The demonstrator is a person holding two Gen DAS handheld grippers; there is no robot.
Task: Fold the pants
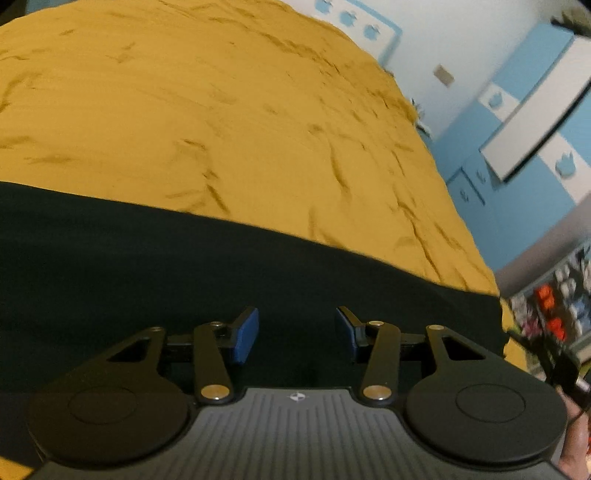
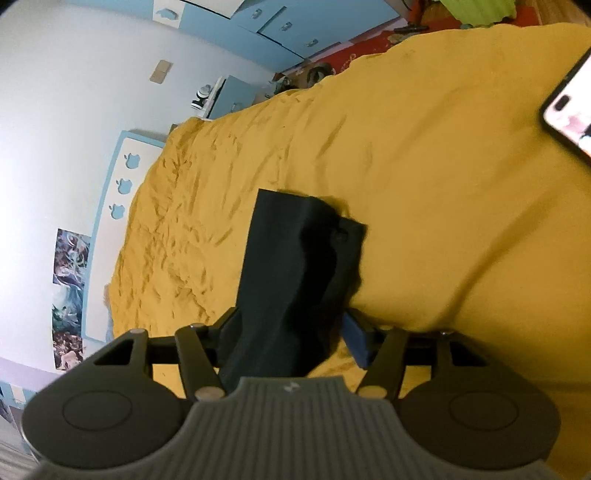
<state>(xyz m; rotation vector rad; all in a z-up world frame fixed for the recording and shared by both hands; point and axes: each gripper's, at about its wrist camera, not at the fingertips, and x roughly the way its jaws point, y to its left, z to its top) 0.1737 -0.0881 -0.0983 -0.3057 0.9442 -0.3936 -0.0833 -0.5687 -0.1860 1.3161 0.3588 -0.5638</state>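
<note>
Dark pants [image 1: 184,266] lie on a mustard-yellow bed cover [image 1: 207,103]. In the left wrist view they fill a flat band across the lower frame. My left gripper [image 1: 297,334] hovers over them, open and empty, its blue pads [image 1: 245,338] apart. In the right wrist view the pants [image 2: 291,266] run away from the camera as a narrow rumpled strip on the cover [image 2: 443,184]. My right gripper [image 2: 291,339] is open, its jaws wide apart on either side of the near end of the pants. The left pad is hidden by cloth; the right blue pad [image 2: 356,341] shows.
A phone [image 2: 570,107] with a lit screen lies on the bed at the right edge. Blue and white cupboards [image 2: 280,26] and a white wall stand beyond the bed. A shelf with clutter [image 1: 554,314] is at the right.
</note>
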